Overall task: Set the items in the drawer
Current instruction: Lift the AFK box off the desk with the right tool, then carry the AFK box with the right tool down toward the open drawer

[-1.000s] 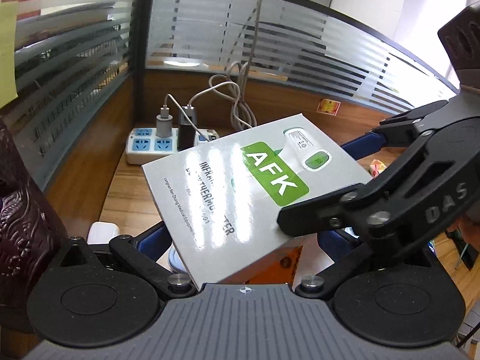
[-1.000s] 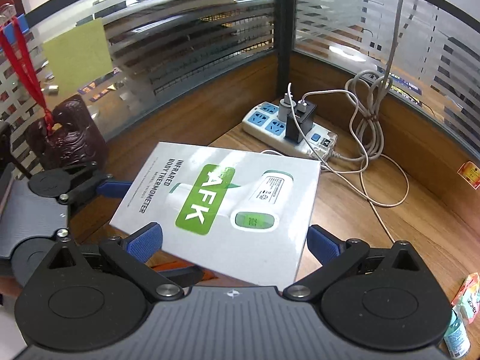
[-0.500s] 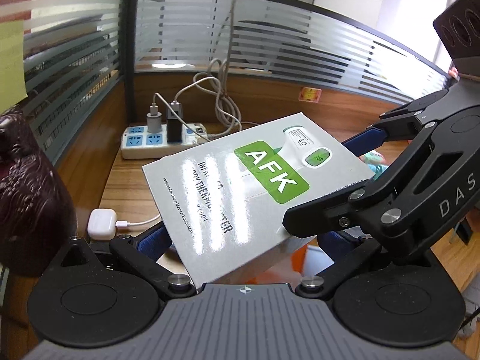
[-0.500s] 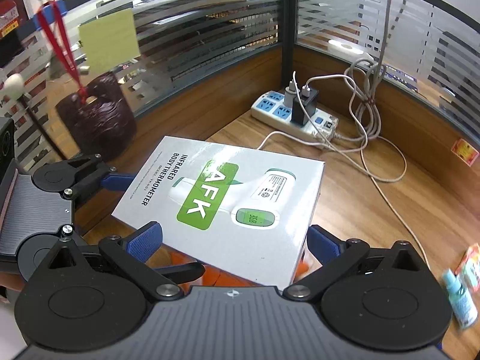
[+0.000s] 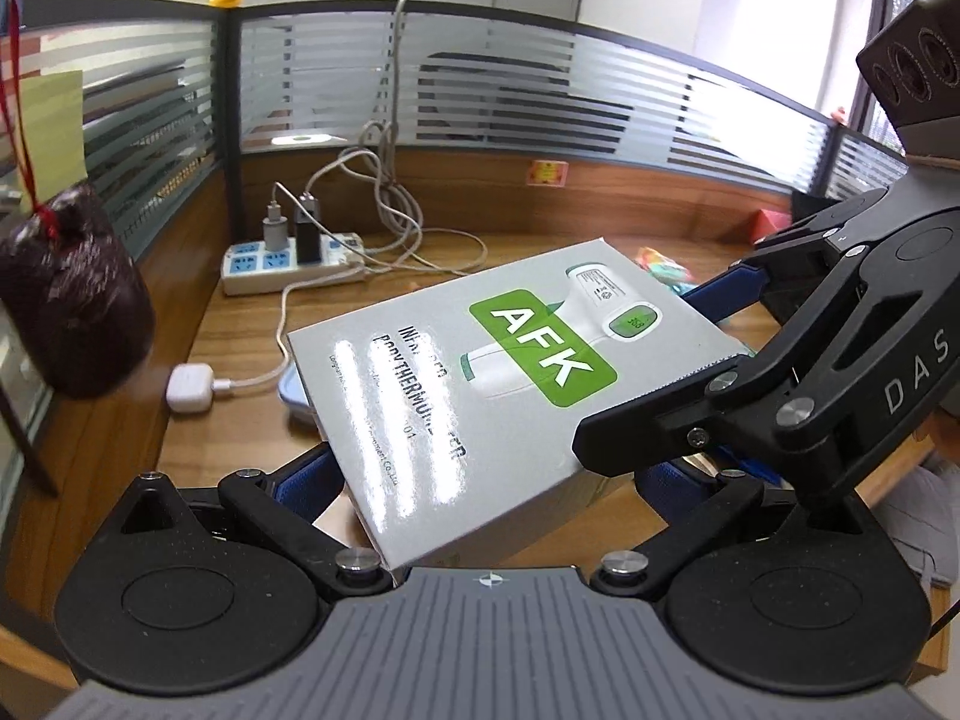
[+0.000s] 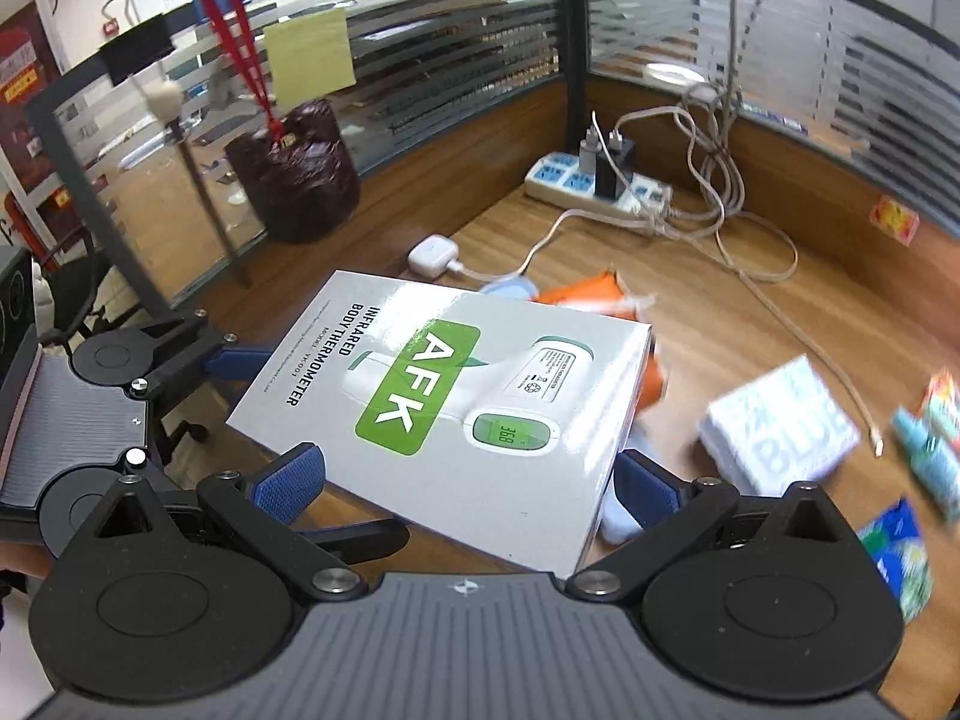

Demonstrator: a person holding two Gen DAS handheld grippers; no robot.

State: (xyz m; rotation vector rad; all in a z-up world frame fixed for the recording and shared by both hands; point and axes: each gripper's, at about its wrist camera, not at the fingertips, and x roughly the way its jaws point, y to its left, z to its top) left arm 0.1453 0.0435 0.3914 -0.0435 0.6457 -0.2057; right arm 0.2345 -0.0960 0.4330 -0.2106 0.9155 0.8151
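Gripping from the frame's left, the left gripper (image 6: 240, 360) and, lower centre, the right gripper (image 6: 468, 480) each clamp the white thermometer box (image 6: 456, 414), held above the desk (image 6: 720, 312), printed "AFK" and "INFRARED BODY THERMOMETER".

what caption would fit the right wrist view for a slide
Both grippers, right and left, hold a white thermometer box above a wooden desk with a power strip.

White thermometer box (image 6: 456, 402) bears green label; blue-padded black jaws.
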